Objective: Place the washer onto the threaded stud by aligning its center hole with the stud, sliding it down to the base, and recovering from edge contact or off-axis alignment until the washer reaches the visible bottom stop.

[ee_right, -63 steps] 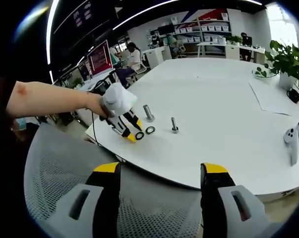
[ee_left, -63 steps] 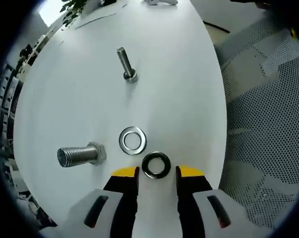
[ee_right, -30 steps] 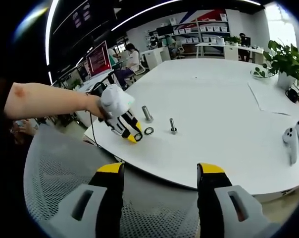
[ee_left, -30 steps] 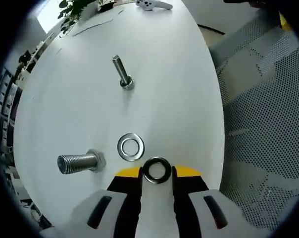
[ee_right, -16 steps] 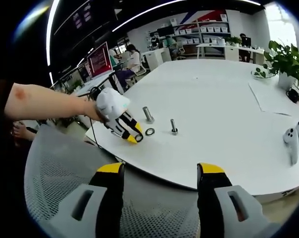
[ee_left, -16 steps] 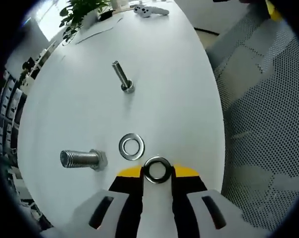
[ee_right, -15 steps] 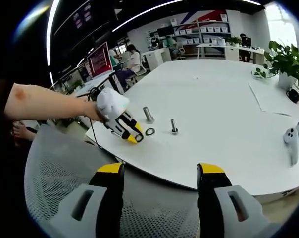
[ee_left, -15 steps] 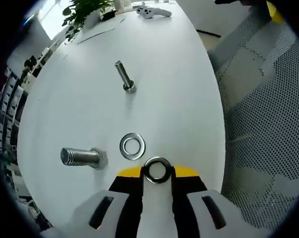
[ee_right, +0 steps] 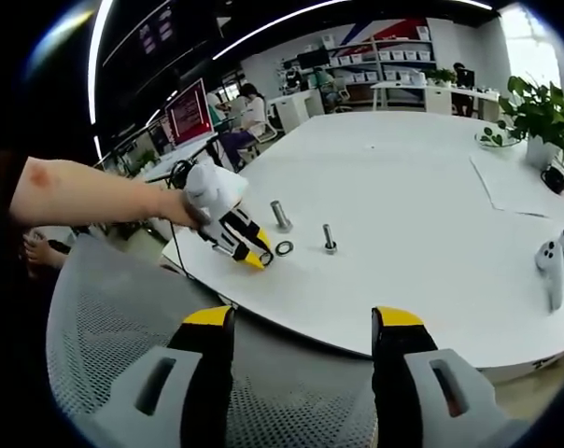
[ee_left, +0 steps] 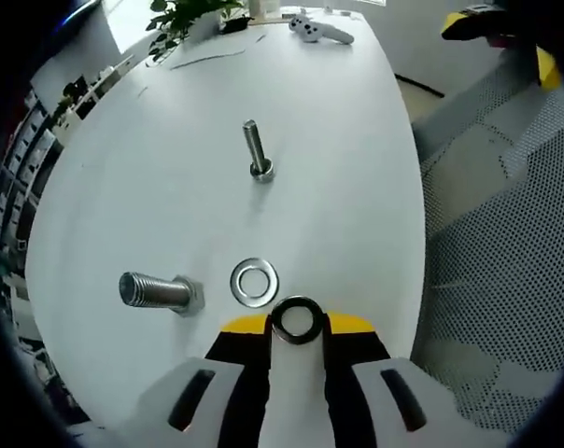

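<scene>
1. Pinching a dark washer [ee_left: 297,320] between its yellow-tipped jaws, the left gripper [ee_left: 297,327] sits at the near edge of the white table [ee_left: 123,187]; the washer's open ring faces the camera in the left gripper view.
2. A second, bright washer [ee_left: 254,282] lies flat on the table just beyond the held one, apart from it.
3. A slim threaded stud [ee_left: 257,149] stands upright farther off, near the middle of the tabletop (its head rests on the surface).
4. A thick bolt [ee_left: 161,291] lies on its side to the left of the bright washer, hexagonal head toward it.
5. In the right gripper view, the right gripper [ee_right: 301,322] hangs over a grey mesh chair [ee_right: 105,317], jaws spread wide with nothing between them.
6. The same view shows the left gripper [ee_right: 256,256] from the side, held by a person's arm [ee_right: 86,191], tips down at the table [ee_right: 431,233] edge, left of the stud [ee_right: 329,238] and near the bolt [ee_right: 281,215].
7. A white controller [ee_right: 555,261] lies at the table's right side; a potted plant [ee_right: 543,117] stands at its far right.
</scene>
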